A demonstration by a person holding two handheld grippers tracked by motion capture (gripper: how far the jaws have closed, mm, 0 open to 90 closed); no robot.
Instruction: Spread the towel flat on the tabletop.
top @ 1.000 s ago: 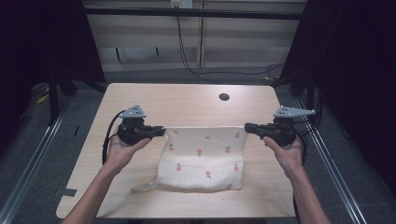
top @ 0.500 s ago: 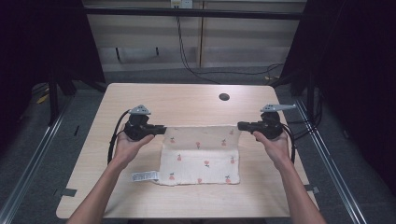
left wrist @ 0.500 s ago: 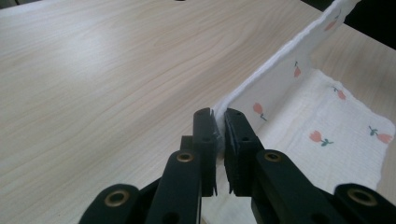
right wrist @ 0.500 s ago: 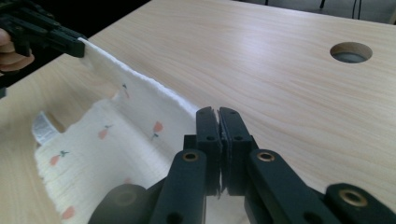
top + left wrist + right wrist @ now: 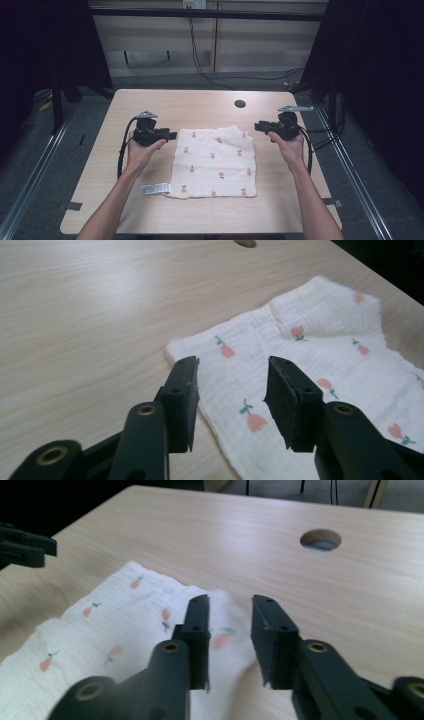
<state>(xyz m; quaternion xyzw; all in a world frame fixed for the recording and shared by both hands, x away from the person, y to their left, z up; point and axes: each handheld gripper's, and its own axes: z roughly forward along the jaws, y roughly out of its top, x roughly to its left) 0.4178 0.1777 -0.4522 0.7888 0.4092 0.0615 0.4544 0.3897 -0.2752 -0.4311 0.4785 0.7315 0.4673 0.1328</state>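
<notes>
Since the earlier frames both hands have come down toward the table and the cloth [image 5: 215,161], then held stretched between the grippers, now lies flat on the tabletop [image 5: 190,105], its far right corner folded back on itself; both sets of jaws have just been opening.

Left gripper [image 5: 231,390]: jaws parted, nothing pressed between the ribbed black pads; cloth's near corner lies below and just beyond the gap. Right gripper [image 5: 229,630]: jaws parted less widely, pads clear of the fabric; the rumpled corner sits directly behind the gap.

Cloth: white crinkled muslin, roughly square, printed with small pink tulips on green stems; tabletop: pale wood-grain laminate, smooth, with rounded corners.

High view: left gripper [image 5: 172,135] just beside the cloth's far left corner, right gripper [image 5: 258,126] just beside the far right; a white label [image 5: 155,189] at the near left corner; a round cable hole [image 5: 240,104] beyond the cloth. Right gripper view: the same hole [image 5: 320,539], and the other gripper's jaw tips at the left edge.
</notes>
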